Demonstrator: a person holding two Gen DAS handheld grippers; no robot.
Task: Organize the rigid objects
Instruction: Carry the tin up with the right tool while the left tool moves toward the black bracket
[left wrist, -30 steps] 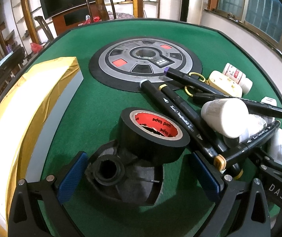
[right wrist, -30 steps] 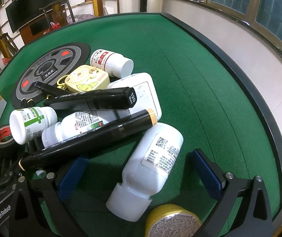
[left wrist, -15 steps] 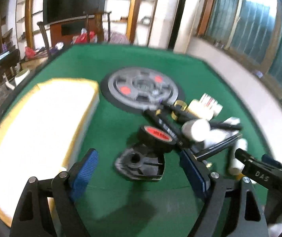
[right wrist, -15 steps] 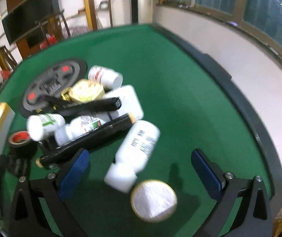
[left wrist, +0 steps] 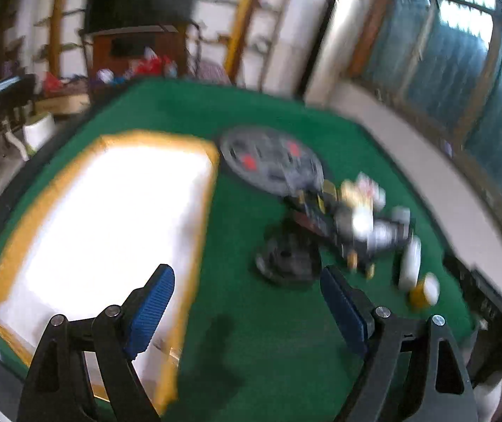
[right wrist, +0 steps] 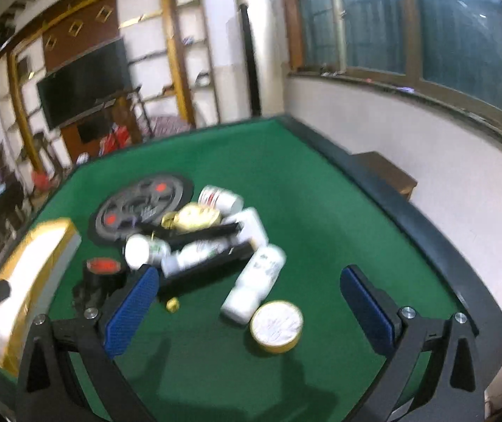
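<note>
Both tools up off the green felt table (right wrist: 321, 190), high above the clutter. Left gripper (left wrist: 247, 302) spread wide, blue pads (left wrist: 150, 304) well apart, nothing between them; below it the white tray with the gold rim (left wrist: 110, 218) on the left, green felt on the right. Right gripper (right wrist: 247, 304) likewise gaping and empty, hanging over bare felt near the table's front edge.

In the right view, the heap sitting mid-table: white bottles (right wrist: 258, 281) lying on their sides, black markers (right wrist: 201, 263) laid across them, a red-labelled bottle (right wrist: 221, 197) at the back, a yellow case (right wrist: 194, 216) beside it. Gold-rimmed round tin (right wrist: 276, 325) just in front, touching the nearest bottle's cap end. Black tape roll with red core (right wrist: 103, 269) at the heap's left, next to a dark plastic piece (right wrist: 85, 293). Grey dial disc (right wrist: 138, 207) behind, flat on the felt.

Left view smeared by motion (details of the heap (left wrist: 356, 221) unreadable there), only disc (left wrist: 272, 161) and tray clear.
</note>
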